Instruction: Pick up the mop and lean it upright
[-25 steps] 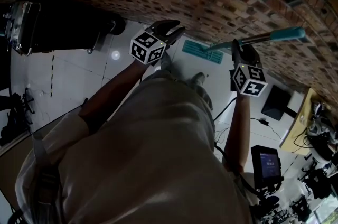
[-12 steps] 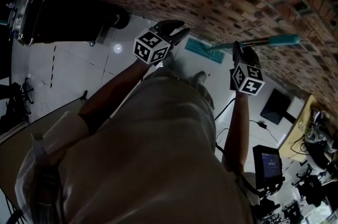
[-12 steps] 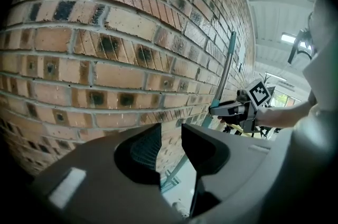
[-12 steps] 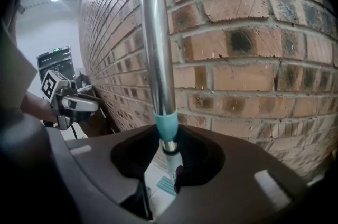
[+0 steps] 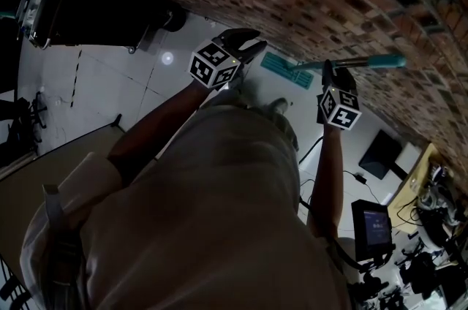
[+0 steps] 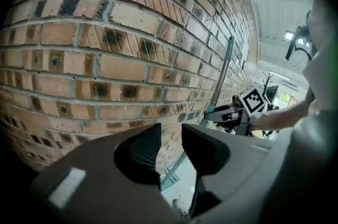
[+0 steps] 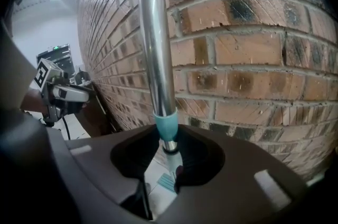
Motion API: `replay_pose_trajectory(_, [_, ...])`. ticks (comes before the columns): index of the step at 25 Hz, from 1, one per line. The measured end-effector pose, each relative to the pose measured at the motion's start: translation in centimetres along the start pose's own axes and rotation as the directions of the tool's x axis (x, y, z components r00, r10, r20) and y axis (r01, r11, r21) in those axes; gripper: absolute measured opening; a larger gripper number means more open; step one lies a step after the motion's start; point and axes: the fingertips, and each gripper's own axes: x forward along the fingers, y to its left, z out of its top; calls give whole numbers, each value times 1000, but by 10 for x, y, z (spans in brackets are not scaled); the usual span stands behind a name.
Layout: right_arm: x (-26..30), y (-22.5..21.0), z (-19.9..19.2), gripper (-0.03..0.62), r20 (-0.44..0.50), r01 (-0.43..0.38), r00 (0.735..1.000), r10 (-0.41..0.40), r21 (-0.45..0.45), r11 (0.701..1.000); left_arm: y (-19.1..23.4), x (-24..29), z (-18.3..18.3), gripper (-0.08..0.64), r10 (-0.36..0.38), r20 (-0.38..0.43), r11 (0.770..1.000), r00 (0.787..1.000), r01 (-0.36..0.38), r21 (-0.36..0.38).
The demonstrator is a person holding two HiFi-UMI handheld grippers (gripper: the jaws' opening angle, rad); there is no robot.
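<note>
The mop has a silver pole with a teal grip at its top and a flat teal head on the white floor. It stands close against the brick wall. My right gripper is shut on the pole; in the right gripper view the pole and its teal collar rise straight up from between the jaws. My left gripper hangs to the left of the mop, open, with nothing between its jaws. From there the pole shows off to the right.
The brick wall curves across the whole top of the head view. A black cart stands at the upper left. On the floor at the right lie a dark screen, cables and a device with a lit display.
The right gripper and the mop pole it holds have sunk a little beside the wall. The left gripper has hardly moved.
</note>
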Motion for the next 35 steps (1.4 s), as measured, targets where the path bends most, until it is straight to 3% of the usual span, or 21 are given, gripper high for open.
replay_pose_trajectory(35, [88, -28, -106, 112, -95, 23, 995, -21, 20, 1000, 5, 13, -33, 147, 33, -98, 999, 995, -36, -29])
